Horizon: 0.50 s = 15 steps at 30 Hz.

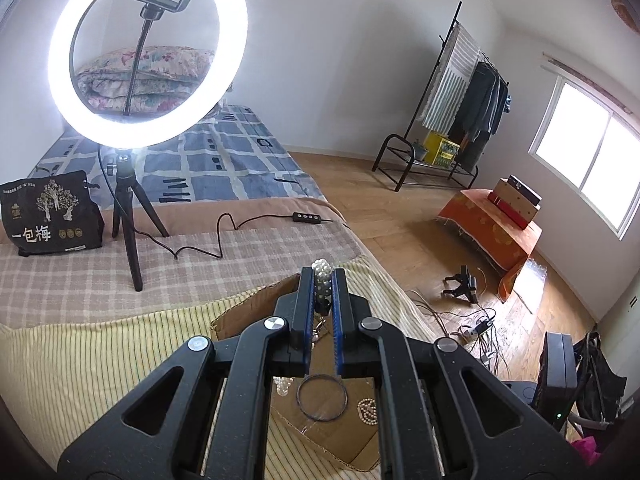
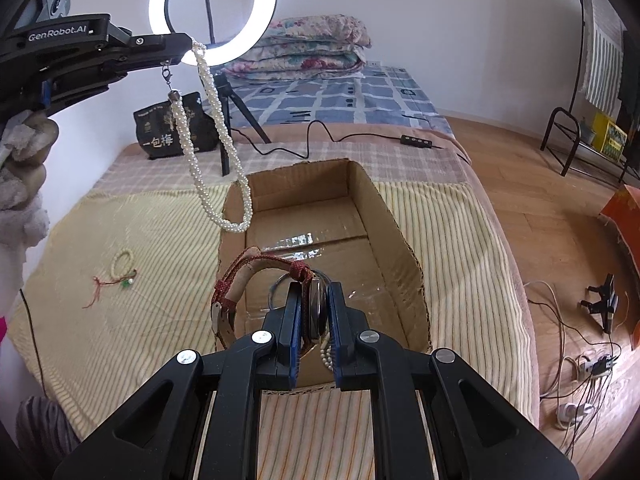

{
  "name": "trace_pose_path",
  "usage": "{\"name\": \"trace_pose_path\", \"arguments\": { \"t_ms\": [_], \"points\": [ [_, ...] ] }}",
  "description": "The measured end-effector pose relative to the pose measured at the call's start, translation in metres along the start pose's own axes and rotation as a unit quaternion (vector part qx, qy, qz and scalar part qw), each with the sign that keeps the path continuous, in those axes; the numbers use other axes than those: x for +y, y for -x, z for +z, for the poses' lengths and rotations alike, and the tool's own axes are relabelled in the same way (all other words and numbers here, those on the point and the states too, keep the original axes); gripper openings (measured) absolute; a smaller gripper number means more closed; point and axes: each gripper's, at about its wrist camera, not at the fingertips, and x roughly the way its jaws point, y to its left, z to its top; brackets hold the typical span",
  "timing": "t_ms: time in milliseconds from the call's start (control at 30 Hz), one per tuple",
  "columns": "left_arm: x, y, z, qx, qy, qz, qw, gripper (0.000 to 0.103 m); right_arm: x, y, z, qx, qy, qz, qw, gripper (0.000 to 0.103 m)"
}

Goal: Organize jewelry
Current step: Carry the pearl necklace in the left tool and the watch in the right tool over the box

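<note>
Left tool (image 2: 188,46) pinches a twisted pearl necklace (image 2: 208,152), which dangles above the near-left corner of the cardboard box (image 2: 400,232) on the bed. Right tool (image 2: 314,300) pinches a watch (image 2: 316,308) with a red woven strap, held over the box.

Both hand-held grippers (image 1: 322,280) (image 2: 314,300) clamped

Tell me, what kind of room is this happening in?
Most likely a bedroom in someone's home. The work is done on a bed spread with striped and checked covers, folded floral quilts are stacked against the wall, and a clothes rack hung with garments stands on the wooden floor near a window.
</note>
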Motion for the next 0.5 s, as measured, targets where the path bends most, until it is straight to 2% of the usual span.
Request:
{"name": "trace_pose_path", "arguments": {
  "t_ms": [267,500],
  "points": [
    [0.001,-0.026,-0.010,0.023,-0.001,0.010,0.9997,0.005,-0.008,-0.022,-0.004,0.018,-0.013,0.006,1.000,0.010],
    [-0.002,-0.031,-0.014,0.029,-0.006,0.014,0.9995,0.006,-0.008,-0.028,-0.008,0.027,-0.010,0.007,1.000,0.011]
  ]
}}
